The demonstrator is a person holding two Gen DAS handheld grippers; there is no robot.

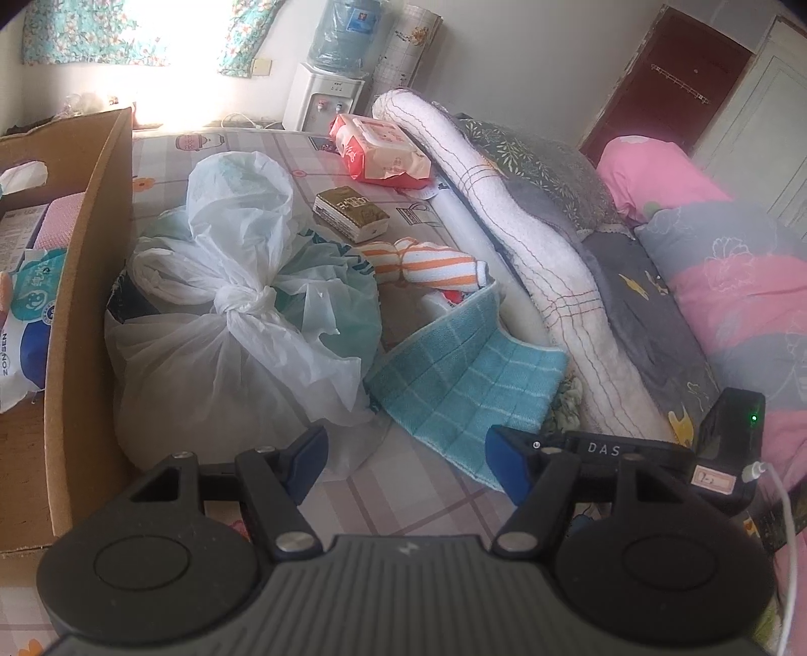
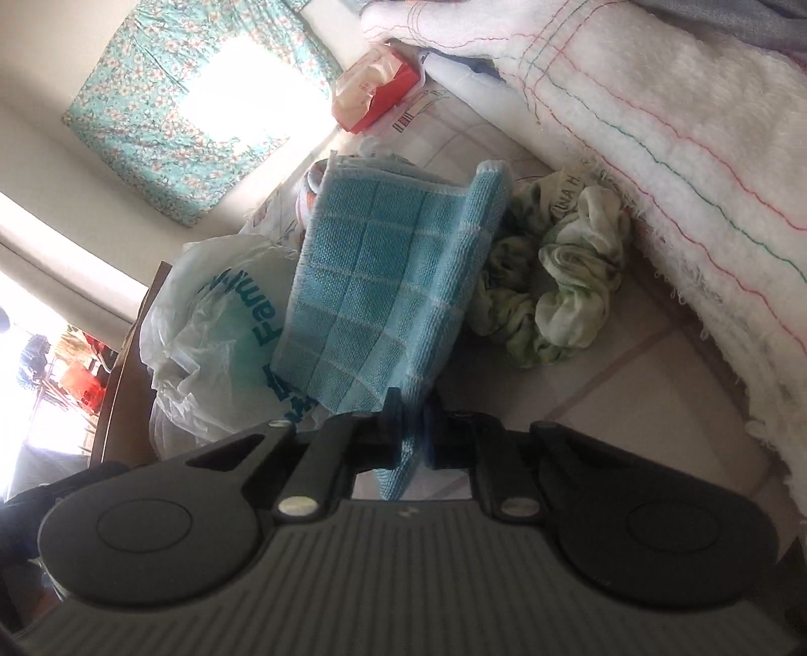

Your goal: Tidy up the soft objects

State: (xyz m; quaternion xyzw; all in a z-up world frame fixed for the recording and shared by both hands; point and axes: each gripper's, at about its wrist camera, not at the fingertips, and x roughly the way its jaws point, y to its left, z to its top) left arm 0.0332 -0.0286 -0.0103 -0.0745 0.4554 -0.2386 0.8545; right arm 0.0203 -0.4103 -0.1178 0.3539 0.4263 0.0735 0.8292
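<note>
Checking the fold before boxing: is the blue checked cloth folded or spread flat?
Folded, loosely: the blue checked cloth is doubled along one edge and hangs pinched in the right tongs, not flat.

a home bedroom: bed (image 1: 403, 494) with pillows (image 1: 655, 176), floral curtains (image 1: 91, 35) and water dispenser (image 1: 328, 96) beyond the bed.

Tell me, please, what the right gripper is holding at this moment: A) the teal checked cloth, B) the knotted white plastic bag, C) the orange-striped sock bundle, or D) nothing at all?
A: in the right wrist view the right gripper has its jaws closed on the edge of the teal checked cloth, which stands lifted ahead of it, while the left gripper hangs open and empty.
</note>
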